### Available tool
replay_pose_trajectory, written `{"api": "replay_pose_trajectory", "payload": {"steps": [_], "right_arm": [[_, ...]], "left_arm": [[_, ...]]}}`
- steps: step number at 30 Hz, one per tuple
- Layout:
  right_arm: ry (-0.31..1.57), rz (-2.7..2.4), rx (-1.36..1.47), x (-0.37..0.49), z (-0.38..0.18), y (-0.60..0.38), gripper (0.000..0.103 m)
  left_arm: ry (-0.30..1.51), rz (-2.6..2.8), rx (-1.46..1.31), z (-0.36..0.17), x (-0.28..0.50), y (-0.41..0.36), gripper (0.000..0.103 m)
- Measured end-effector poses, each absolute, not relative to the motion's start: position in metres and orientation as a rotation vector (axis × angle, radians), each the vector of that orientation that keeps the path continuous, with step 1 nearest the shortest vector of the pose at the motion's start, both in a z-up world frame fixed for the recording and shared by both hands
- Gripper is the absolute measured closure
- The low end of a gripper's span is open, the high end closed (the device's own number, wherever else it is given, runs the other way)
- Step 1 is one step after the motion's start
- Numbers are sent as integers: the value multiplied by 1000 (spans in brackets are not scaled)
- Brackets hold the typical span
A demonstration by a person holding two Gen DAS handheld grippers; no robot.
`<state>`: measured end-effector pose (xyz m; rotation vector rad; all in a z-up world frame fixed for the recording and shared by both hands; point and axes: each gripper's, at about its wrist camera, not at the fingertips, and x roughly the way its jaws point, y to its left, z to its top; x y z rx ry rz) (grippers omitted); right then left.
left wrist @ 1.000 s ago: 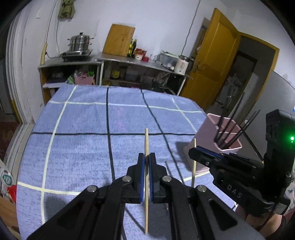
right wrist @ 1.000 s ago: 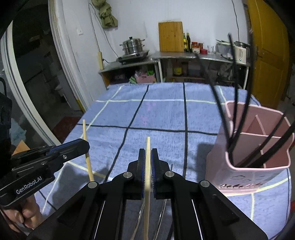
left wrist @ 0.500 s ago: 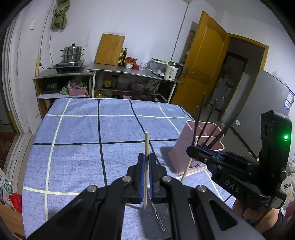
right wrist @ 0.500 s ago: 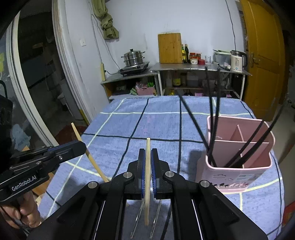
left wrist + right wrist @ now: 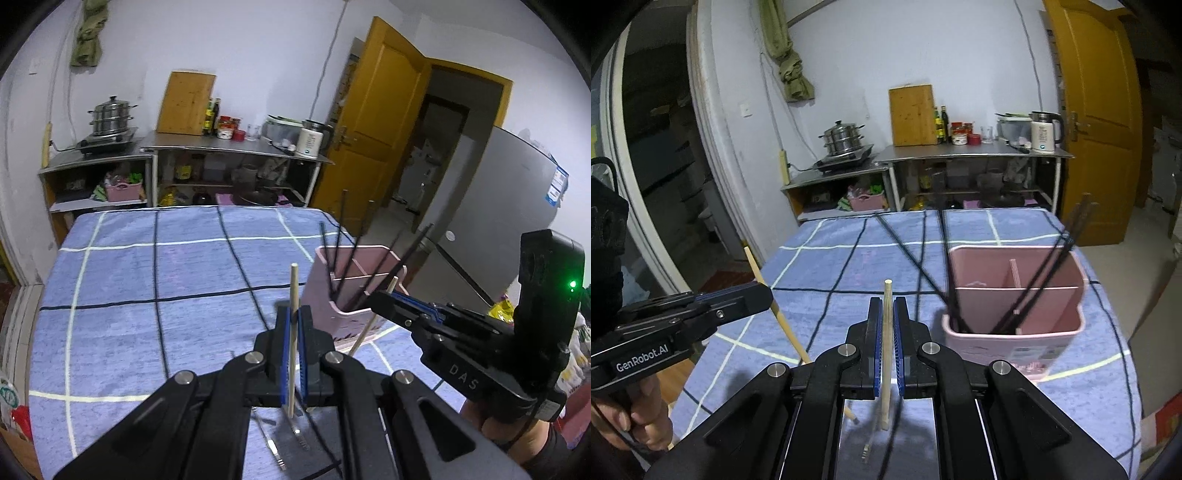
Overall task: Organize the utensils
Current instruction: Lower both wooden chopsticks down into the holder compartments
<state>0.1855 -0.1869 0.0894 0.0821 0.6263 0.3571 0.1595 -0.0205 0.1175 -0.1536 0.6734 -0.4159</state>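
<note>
Chopsticks, pale wood, look thin, light and stiff. Left gripper [image 5: 291,328] clamps one chopstick [image 5: 293,295] mid-shaft; right gripper [image 5: 886,325] clamps another [image 5: 887,332] near a pink holder [image 5: 1012,332].

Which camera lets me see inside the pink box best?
The right wrist view. It looks down into the pink box, so the dividers and the black chopsticks leaning inside show. The left wrist view sees the box from the side, partly hidden behind the right tongs.
</note>
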Motion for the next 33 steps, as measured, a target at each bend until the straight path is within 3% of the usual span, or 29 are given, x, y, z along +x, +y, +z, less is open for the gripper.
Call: {"api": "replay_pose_trajectory", "payload": {"steps": [23, 33], "right_arm": [[432, 214, 162, 201, 166, -274, 97], [389, 208, 182, 223, 167, -280, 97]], "left_arm": [[561, -536, -153, 190, 201, -91, 98], [555, -519, -147, 186, 226, -100, 98]]}}
